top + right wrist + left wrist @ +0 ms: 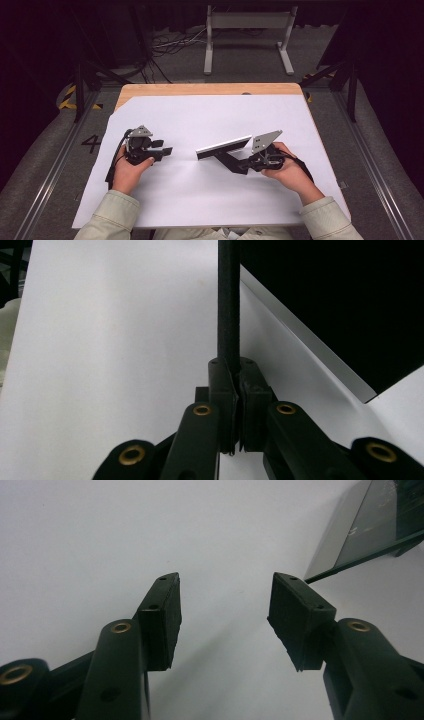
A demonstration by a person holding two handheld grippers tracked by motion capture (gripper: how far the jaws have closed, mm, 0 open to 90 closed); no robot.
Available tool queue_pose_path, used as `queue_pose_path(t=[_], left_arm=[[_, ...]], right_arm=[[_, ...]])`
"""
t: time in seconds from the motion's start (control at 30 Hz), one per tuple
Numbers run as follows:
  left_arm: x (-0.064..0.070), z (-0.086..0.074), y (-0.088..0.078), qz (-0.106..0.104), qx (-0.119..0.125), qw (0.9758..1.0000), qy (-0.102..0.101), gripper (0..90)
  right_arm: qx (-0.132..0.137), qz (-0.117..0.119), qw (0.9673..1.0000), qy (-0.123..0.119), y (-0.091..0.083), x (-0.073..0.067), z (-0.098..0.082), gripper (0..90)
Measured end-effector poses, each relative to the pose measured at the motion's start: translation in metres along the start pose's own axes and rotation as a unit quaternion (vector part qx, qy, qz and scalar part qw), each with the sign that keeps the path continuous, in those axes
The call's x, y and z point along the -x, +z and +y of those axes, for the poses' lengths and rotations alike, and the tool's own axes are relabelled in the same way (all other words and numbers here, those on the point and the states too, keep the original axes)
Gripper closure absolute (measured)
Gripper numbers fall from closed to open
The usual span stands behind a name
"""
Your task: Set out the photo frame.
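A flat dark panel [223, 146] with a pale edge hovers tilted over the middle of the white sheet [200, 200]. A thin black bar [226, 160] runs from its underside toward the right. My right gripper [241, 165] is shut on that bar. In the right gripper view the bar [228, 300] rises straight out of the pinched jaws of my right gripper [234, 367], with the panel [340, 305] to its right. My left gripper [166, 150] rests at the left, open and empty, pointing toward the panel. The left gripper view has my left gripper [225, 587] wide apart and the panel [370, 525] at top right.
The white sheet covers most of a wooden table [200, 89]. Behind the table, a white metal frame [247, 22] stands on the grey floor beside loose cables [170, 45]. Dark tripod legs [80, 95] stand at the left of the table.
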State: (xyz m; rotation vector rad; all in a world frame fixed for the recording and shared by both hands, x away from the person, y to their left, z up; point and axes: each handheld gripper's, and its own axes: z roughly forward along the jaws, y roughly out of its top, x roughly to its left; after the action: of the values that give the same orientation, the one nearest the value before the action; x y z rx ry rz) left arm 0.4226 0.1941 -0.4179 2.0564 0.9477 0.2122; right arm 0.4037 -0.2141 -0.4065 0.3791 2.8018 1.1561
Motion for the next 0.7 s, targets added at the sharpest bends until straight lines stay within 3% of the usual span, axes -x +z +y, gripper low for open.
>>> queue_pose_path(t=[0.5, 0.7], left_arm=[[0.0034, 0.0012, 0.0022, -0.007, -0.002, 1.0000, 0.000, 46.4], [0.0048, 0.0019, 0.0029, -0.007, -0.002, 1.0000, 0.001, 45.9]], right_arm=[[-0.001, -0.012, 0.9997, 0.019, -0.0033, -0.0002, -0.0048, 83.0], [0.005, -0.020, 0.9990, 0.040, -0.0100, -0.0005, -0.0082, 76.0]])
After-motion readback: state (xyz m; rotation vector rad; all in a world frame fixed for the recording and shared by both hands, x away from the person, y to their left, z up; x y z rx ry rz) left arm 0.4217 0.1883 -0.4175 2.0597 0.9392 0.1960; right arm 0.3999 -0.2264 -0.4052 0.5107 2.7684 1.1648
